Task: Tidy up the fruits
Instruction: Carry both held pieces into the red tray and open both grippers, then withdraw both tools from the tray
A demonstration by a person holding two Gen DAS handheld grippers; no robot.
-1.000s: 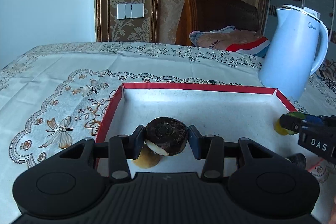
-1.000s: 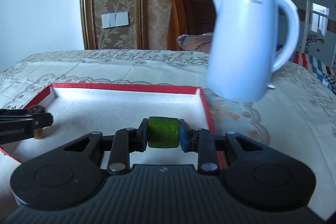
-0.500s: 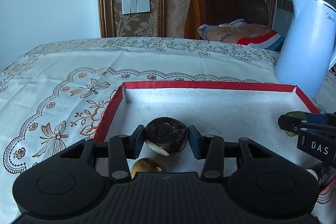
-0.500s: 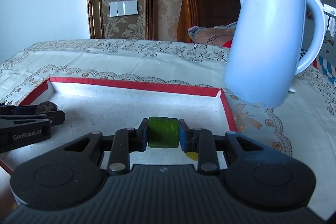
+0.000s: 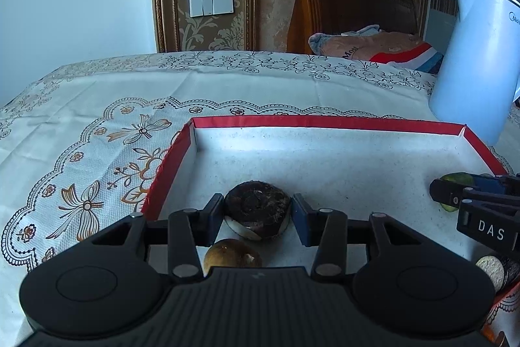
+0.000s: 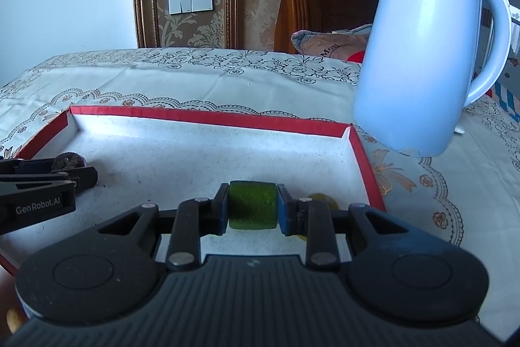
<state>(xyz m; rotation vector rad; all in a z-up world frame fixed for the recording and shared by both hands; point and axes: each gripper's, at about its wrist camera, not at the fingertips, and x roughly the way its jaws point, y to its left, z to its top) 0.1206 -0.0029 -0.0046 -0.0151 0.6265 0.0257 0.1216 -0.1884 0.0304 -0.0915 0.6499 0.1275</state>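
Observation:
A red-rimmed tray (image 5: 325, 121) with a white floor lies on the patterned tablecloth; it also shows in the right wrist view (image 6: 208, 116). My left gripper (image 5: 258, 215) is shut on a dark brown round fruit (image 5: 256, 207) with a white cut edge, held over the tray's near left part. A small brown fruit (image 5: 232, 256) lies in the tray just below it. My right gripper (image 6: 253, 205) is shut on a green fruit piece (image 6: 253, 204) over the tray's near right part. A yellow fruit (image 6: 320, 199) lies just behind its right finger.
A pale blue electric kettle (image 6: 422, 60) stands on the tablecloth just beyond the tray's far right corner. A sliced dark fruit (image 5: 495, 270) lies at the tray's near right edge. A wooden chair with a folded cloth (image 5: 367, 46) stands behind the table.
Both grippers have moved forward over the tray while keeping hold of their fruits. The kettle and the tray's far rim look closer, and the small brown fruit now sits lower in the left wrist view.

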